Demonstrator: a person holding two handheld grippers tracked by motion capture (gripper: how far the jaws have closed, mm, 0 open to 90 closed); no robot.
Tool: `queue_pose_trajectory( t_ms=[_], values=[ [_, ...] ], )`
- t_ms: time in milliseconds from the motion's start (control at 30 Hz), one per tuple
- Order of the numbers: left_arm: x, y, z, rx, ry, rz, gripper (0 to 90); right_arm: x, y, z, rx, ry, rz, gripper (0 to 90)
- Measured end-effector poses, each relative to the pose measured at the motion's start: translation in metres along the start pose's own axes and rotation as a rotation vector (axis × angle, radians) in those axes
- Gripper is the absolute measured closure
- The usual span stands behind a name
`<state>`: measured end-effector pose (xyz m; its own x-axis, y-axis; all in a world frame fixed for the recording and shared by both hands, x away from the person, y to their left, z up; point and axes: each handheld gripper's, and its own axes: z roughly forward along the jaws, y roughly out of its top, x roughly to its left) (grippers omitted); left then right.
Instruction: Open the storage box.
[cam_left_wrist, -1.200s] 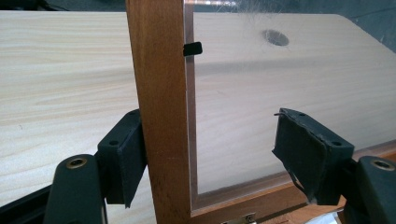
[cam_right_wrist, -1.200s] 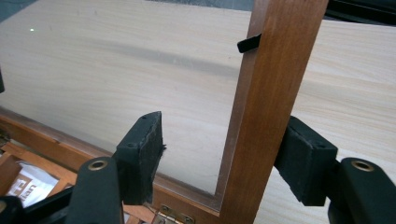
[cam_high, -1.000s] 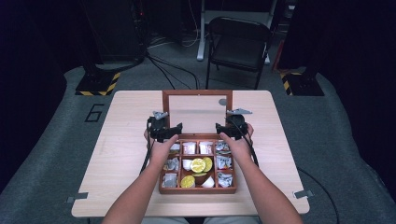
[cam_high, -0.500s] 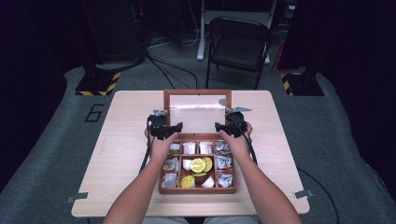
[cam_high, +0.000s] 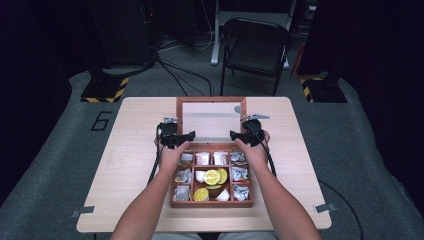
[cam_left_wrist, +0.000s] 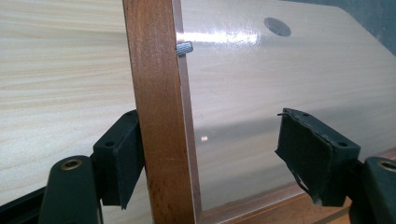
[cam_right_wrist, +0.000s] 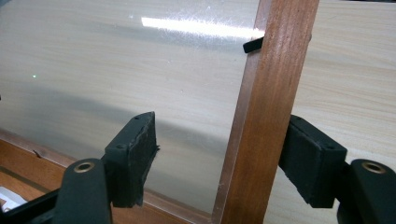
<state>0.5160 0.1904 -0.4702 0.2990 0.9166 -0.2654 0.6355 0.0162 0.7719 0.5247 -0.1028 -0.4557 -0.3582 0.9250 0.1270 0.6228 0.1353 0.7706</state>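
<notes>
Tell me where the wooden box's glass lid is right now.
In the high view the glass-paned wooden lid lies open behind the compartmented wooden box, mid-table, with the left claw and right claw at its side rails.

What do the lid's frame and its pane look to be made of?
The lid frame looks like wood, reddish-brown with a smooth satin finish: grain lines run along it. The pane seems to be clear glass or acrylic, I can't tell which: glossy, with a light streak and the table visible through it.
</notes>
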Motion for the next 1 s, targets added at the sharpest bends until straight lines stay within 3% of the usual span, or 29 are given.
queue_pose_trajectory(
  t_ms=[400, 1000],
  values=[
    [0.009, 0.0, 0.004, 0.022, -0.046, 0.006, 27.1, -0.005, -0.002, 0.004, -0.001, 0.031, 0.016, 30.3],
    [0.013, -0.001, 0.008, 0.032, -0.06, -0.021, 27.1, -0.011, -0.002, 0.01, 0.015, 0.06, 0.032, 30.1]
  ],
)
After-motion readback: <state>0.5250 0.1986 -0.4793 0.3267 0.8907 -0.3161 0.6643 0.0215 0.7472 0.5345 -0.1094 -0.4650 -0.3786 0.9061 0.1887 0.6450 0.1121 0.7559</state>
